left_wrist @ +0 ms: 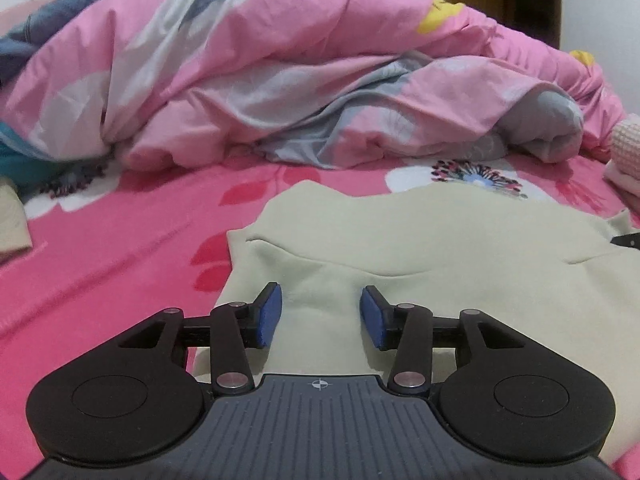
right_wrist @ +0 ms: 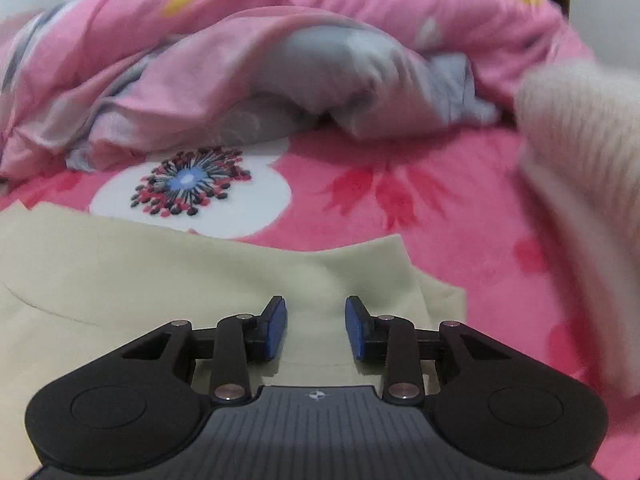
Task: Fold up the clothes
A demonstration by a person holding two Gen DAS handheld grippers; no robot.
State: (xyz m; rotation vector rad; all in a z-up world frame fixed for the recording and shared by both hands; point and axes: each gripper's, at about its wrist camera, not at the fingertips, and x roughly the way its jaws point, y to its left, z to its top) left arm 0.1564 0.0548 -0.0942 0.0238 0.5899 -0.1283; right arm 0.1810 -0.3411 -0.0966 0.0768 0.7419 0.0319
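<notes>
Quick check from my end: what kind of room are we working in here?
Most likely a bedroom. The cream garment lies spread on a pink flowered bedsheet, with a rumpled pink and grey duvet heaped behind it. More clothes are piled at the far left.

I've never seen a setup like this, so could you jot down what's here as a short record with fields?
Setting: a bed with a pink flowered sheet
Garment being folded: cream garment lying flat on the sheet
Left gripper: open, over the garment near its left edge, nothing pinched
Right gripper: open, over the garment near its right corner, nothing pinched
Behind: rumpled pink and grey quilt
Far right: a ribbed whitish item, blurred
</notes>
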